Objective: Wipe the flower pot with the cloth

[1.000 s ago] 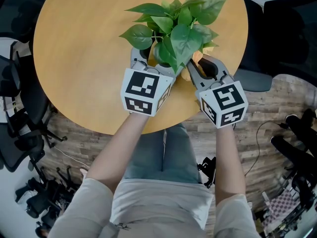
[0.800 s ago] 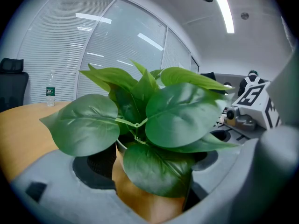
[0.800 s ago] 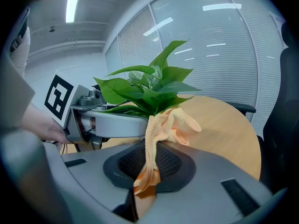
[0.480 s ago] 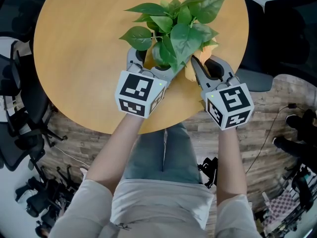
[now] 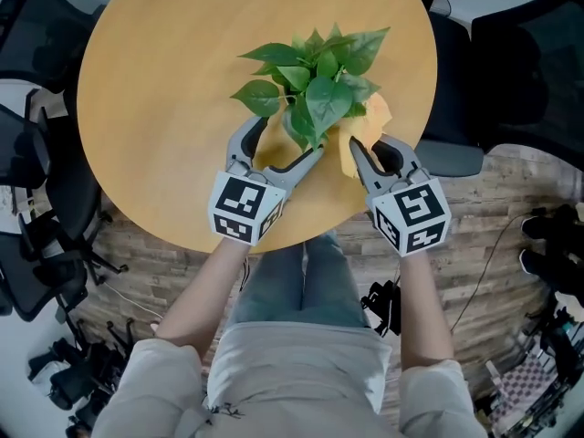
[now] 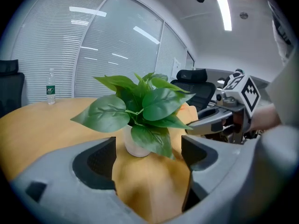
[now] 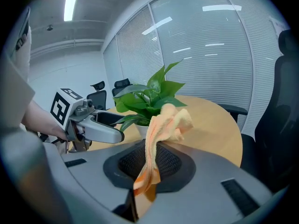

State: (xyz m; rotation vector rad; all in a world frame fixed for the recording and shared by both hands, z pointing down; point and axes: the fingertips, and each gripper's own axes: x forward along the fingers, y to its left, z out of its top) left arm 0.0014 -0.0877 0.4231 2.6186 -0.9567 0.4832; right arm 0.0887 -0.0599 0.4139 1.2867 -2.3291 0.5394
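Note:
A small white flower pot (image 6: 134, 144) with a leafy green plant (image 5: 315, 85) stands near the front of the round wooden table (image 5: 164, 89). In the head view the leaves hide the pot. My left gripper (image 5: 290, 137) is open, one jaw on each side just short of the pot, and holds nothing (image 6: 148, 155). My right gripper (image 5: 370, 149) is shut on an orange cloth (image 7: 163, 122). The cloth sticks up out of the jaws and hangs against the plant's right side (image 5: 360, 126).
A water bottle (image 6: 50, 87) stands at the table's far edge. Black office chairs stand round the table at the left (image 5: 36, 181) and right (image 5: 520, 53). The table's front edge lies just under both grippers. Cables and gear lie on the wood floor (image 5: 511, 272).
My left gripper has drawn back from round the pot toward the table's edge, and its jaws now stand wider. The right gripper keeps the cloth beside the plant.

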